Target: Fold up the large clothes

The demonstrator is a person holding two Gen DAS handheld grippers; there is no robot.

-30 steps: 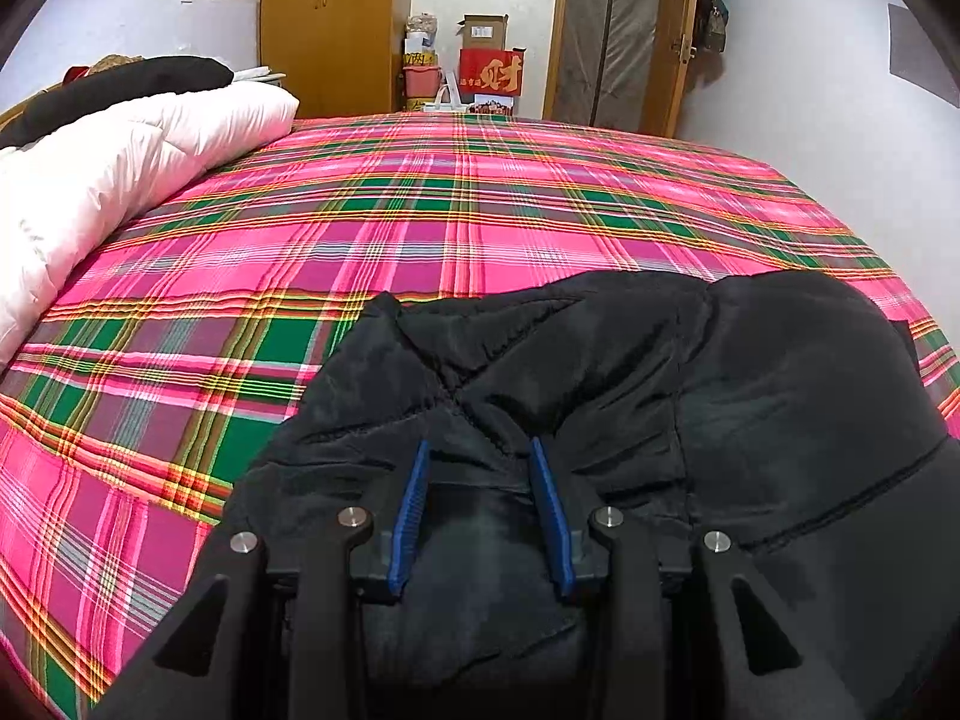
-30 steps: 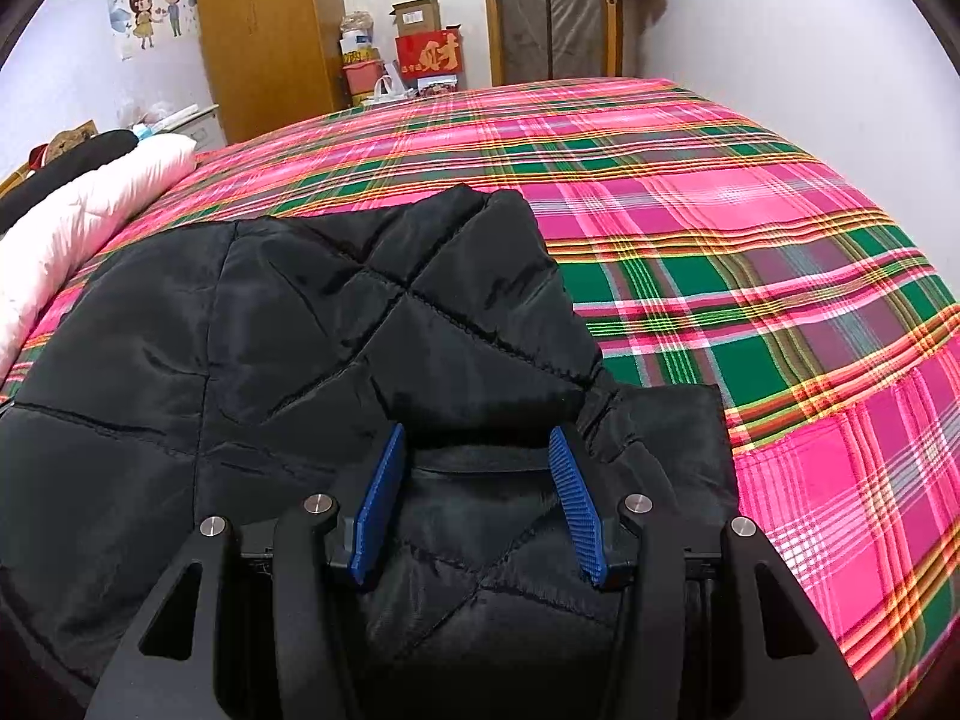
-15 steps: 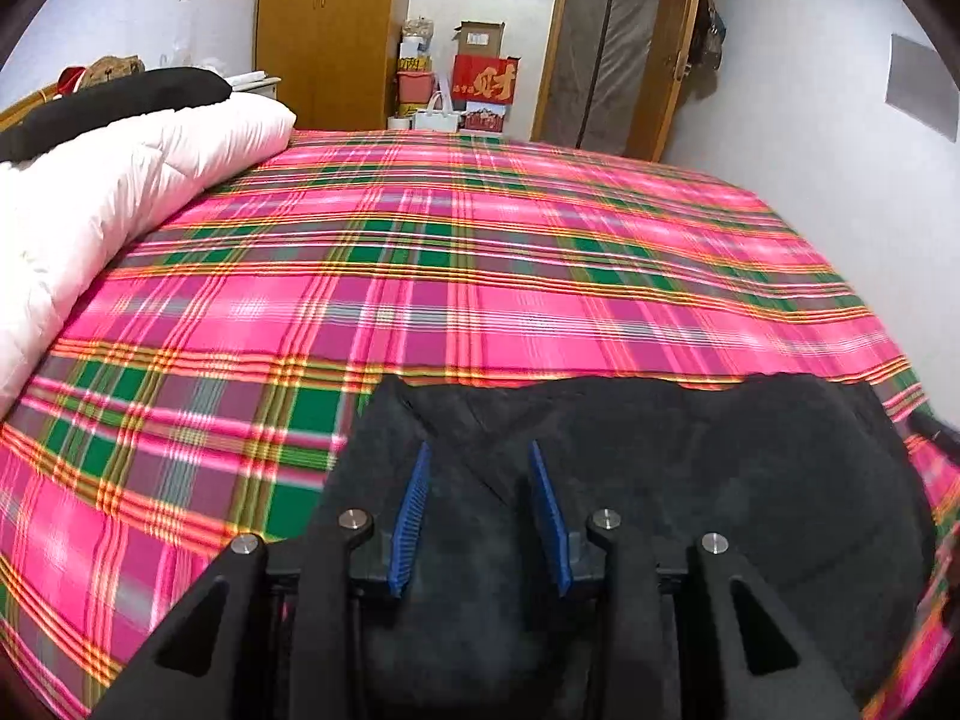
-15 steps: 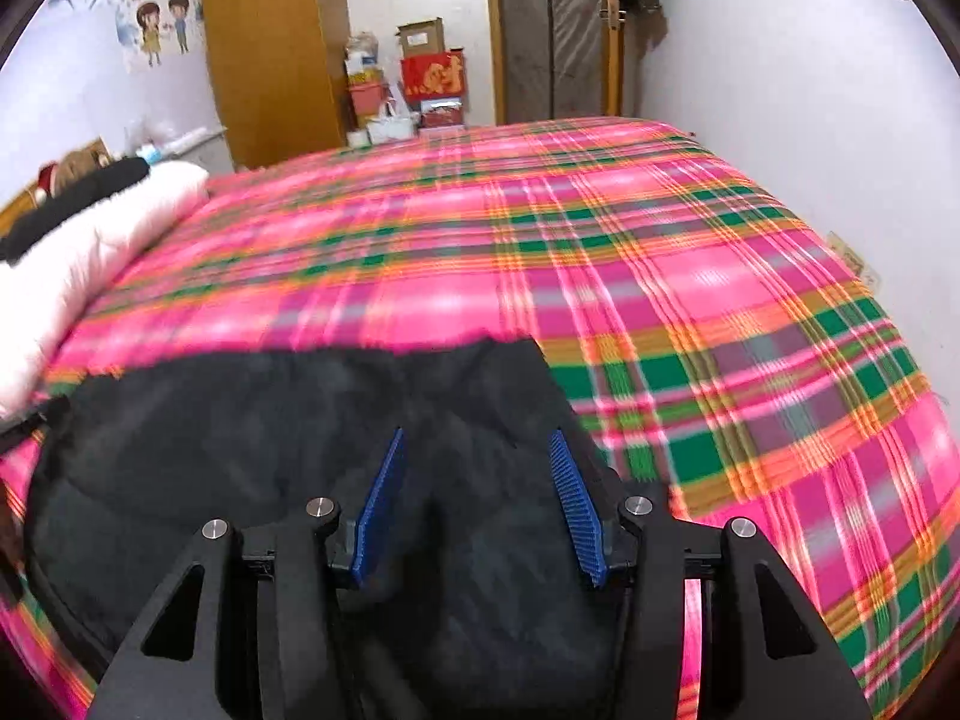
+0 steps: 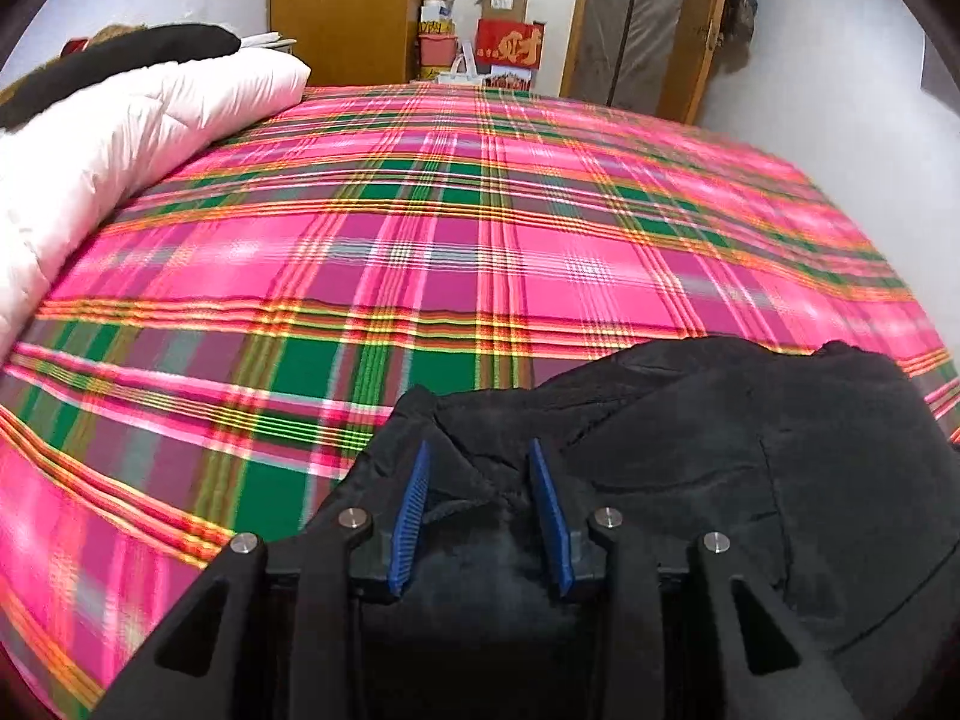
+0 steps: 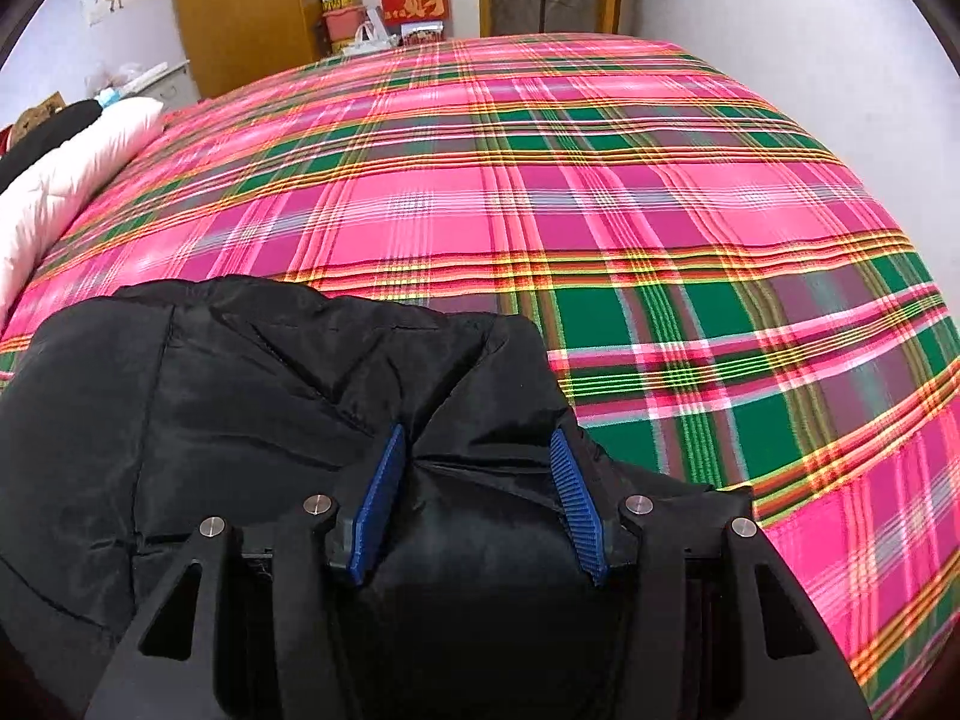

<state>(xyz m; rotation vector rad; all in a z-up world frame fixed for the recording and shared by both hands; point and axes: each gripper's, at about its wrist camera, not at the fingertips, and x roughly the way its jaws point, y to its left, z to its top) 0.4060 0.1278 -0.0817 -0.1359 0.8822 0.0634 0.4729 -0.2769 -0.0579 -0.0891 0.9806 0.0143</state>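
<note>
We hold the black coat [image 5: 690, 450] at six o'clock on the bed [image 5: 480, 276]. The left gripper [image 5: 480, 504] and right gripper [image 6: 477, 486] jaws seemingly pinch bunched padding. The slick fabric could slip, spoiling our fold.

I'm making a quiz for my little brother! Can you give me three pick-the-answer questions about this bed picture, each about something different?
1. Where is the white quilt?
A. by the bed's left edge
B. on the floor
C. over the door

2. What colour are the gripper pads?
A. red
B. blue
C. yellow

3. What is the left gripper doing?
A. hanging empty
B. holding a box
C. clamping the black jacket

Answers: 1 A, the quilt lies along the plaid sheet's left side. 2 B, both pads show blue. 3 C, jacket fabric is bunched between its pads.
</note>
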